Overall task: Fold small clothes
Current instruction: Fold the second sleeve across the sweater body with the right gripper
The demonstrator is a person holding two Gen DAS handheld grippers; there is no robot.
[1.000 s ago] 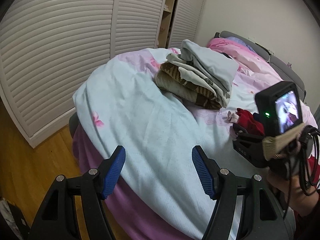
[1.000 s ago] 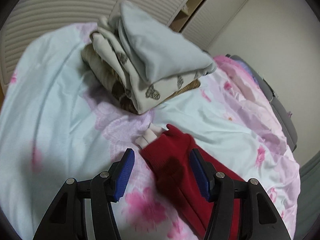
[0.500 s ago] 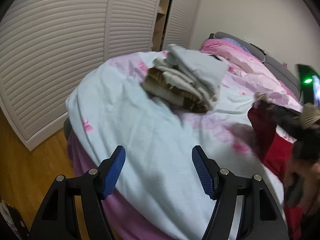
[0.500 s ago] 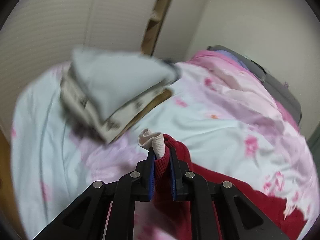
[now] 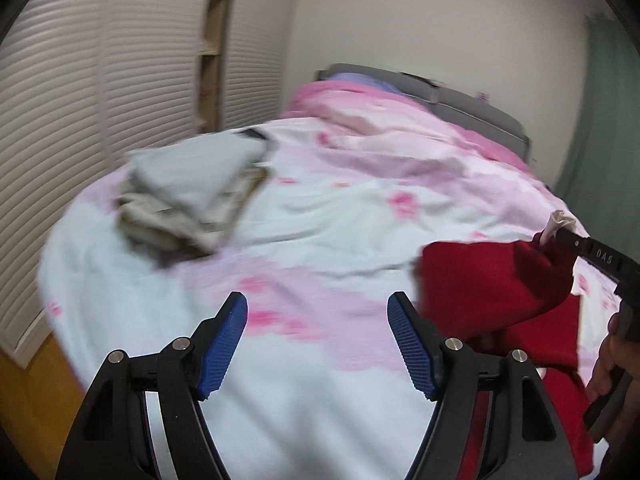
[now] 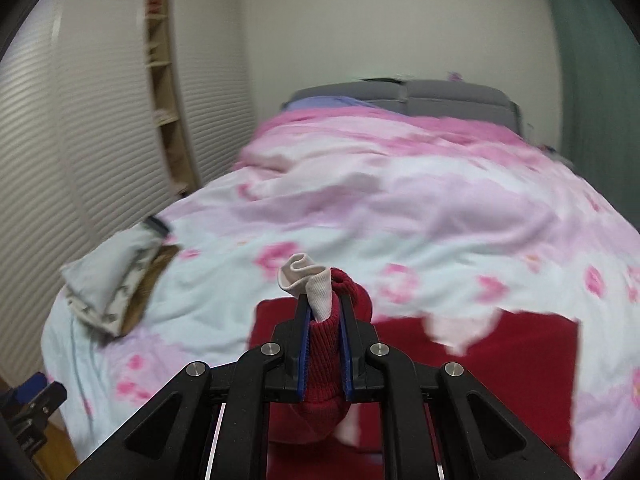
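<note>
**Thin grip on a cuff, one pair of tongs idle**

Left wrist view: the left tongs (image 5: pixel 318 344) stood wide apart with nothing between them, having just opened a little further, above the pink-flowered quilt of the bed (image 5: pixel 320 400). To their right the red knitted garment (image 5: pixel 492 280) hung from the right tongs (image 5: pixel 556 234).

Right wrist view: the right tongs (image 6: pixel 325 340) were clamped on the ribbed red cuff with a white inner cuff (image 6: pixel 316 284) poking out beyond the tips. The garment trailed below and right. Held by that edge alone, it could slip or stretch, and might drag toward the stack of folded pale clothes (image 6: pixel 116 276) at far left.
</note>
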